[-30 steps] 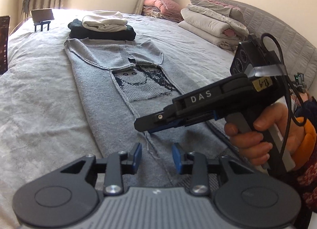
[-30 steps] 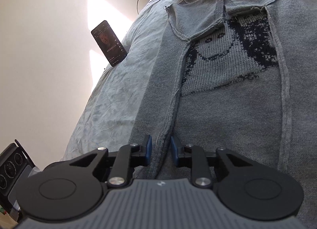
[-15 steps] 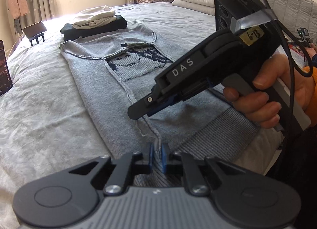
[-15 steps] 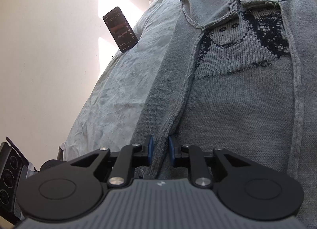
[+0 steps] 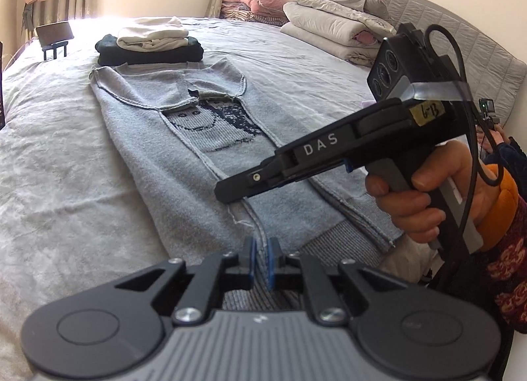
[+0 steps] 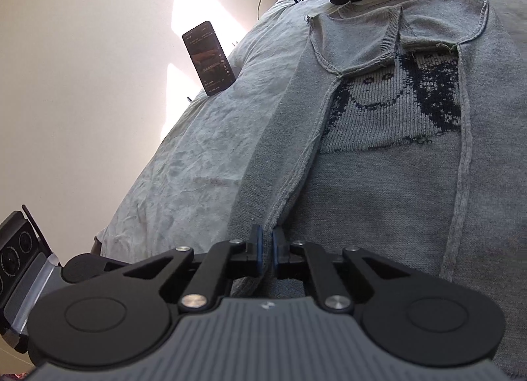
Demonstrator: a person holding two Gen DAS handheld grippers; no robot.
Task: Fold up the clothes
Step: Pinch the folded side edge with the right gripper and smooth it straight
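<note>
A grey knit sweater with a dark face pattern lies flat on the bed, sleeves folded in, hem nearest me. My left gripper is shut on the ribbed hem at the sweater's lower middle. My right gripper has its jaws closing on the folded seam edge of the sweater, and the pads press on the knit. In the left wrist view the right gripper comes in from the right, held by a hand, its tip down on the sweater just beyond my left fingers.
A stack of folded clothes sits at the sweater's neck end. A phone on a stand and a second, propped phone stand at the bed's left edge. Piled bedding lies by the headboard at the right.
The left jaws closed on the hem. The right jaws narrowed onto the sweater's seam edge. Both hands stayed almost in place.
</note>
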